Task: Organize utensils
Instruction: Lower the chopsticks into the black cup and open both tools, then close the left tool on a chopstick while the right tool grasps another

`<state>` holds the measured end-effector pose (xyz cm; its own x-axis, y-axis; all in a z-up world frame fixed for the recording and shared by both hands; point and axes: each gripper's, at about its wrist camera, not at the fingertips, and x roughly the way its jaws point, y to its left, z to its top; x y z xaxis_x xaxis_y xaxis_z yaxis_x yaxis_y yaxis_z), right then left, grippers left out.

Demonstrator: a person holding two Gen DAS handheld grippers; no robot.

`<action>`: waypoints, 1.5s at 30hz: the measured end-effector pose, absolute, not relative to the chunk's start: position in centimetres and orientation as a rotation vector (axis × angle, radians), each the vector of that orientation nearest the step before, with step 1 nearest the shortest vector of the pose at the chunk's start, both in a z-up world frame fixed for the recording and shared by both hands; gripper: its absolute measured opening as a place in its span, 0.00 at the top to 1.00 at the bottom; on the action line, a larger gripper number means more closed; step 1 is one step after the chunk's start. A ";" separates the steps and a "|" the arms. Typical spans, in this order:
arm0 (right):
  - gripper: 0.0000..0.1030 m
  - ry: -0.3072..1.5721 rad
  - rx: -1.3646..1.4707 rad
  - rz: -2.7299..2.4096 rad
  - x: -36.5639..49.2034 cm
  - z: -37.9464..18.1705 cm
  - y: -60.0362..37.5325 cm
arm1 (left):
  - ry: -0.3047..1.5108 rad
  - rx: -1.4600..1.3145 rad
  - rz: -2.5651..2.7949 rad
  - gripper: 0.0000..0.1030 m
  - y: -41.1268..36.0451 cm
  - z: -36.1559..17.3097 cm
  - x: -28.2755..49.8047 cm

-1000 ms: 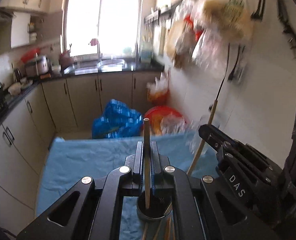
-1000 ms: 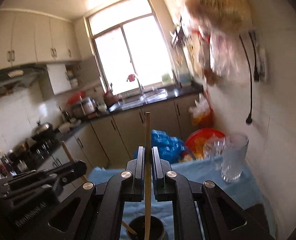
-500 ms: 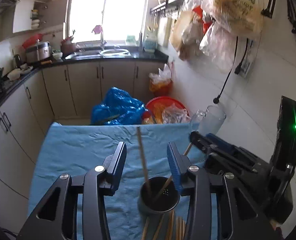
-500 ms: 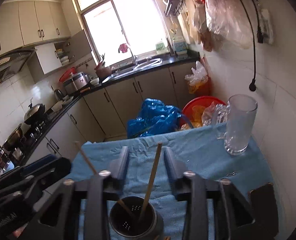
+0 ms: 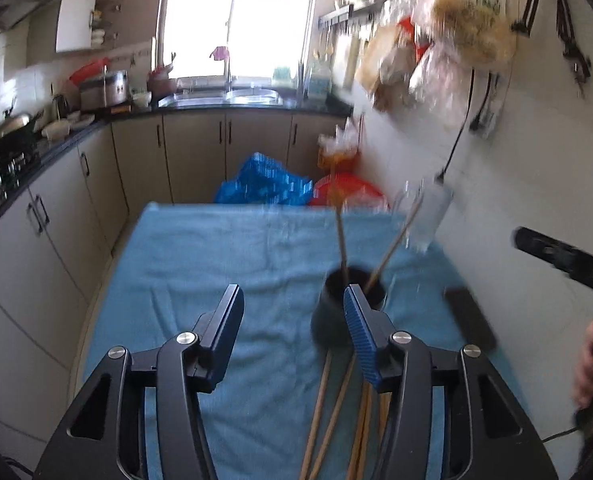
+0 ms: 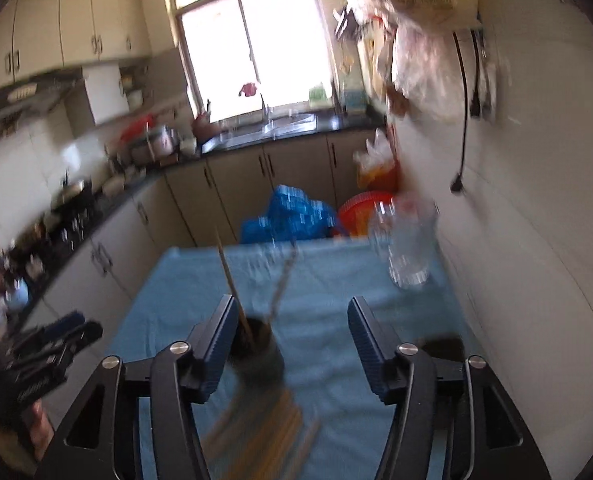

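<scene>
A dark round utensil holder [image 5: 350, 304] stands on the blue cloth [image 5: 224, 264] with two wooden chopsticks [image 5: 341, 240] leaning in it. It also shows in the right wrist view [image 6: 258, 350], blurred. Several loose chopsticks [image 5: 332, 412] lie on the cloth in front of the holder, also in the right wrist view [image 6: 264, 424]. My left gripper [image 5: 292, 324] is open and empty, left of the holder. My right gripper [image 6: 290, 334] is open and empty, right of the holder. The right gripper also shows at the right edge of the left wrist view [image 5: 560, 258].
A clear glass mug [image 6: 408, 248] stands at the cloth's far right, near the wall. A black object [image 5: 470, 320] lies on the cloth right of the holder. Blue bags [image 5: 264, 186] and a red basin [image 5: 348, 192] sit beyond the table. Cabinets [image 5: 56, 216] run along the left.
Both grippers opened and let go of a chopstick each into the holder. Both then pulled back, left to the left, right to the right.
</scene>
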<state>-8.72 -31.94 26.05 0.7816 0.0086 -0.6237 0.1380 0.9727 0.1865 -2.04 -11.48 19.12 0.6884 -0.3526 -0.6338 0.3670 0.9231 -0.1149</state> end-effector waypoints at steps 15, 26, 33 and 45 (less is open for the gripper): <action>0.62 1.090 0.341 0.041 -11.3 5.6 -30.2 | 1.016 0.178 -0.445 0.62 -17.8 3.6 0.6; 0.80 1.079 0.274 -0.048 -7.7 4.2 -30.2 | 1.038 0.253 -0.418 0.85 -21.0 1.9 4.0; 0.85 1.099 0.261 -0.066 -6.1 4.3 -30.5 | 1.108 0.143 -0.407 0.93 -18.5 2.2 3.6; 0.86 1.120 0.244 -0.133 -3.8 4.2 -30.1 | 1.116 0.117 -0.417 0.93 -18.7 1.9 4.9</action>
<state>-3.85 -30.12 4.15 0.4319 0.0171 -0.9018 0.2273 0.9655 0.1272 4.94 -18.74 1.95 0.3707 -0.2666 -0.8897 0.3822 0.9168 -0.1155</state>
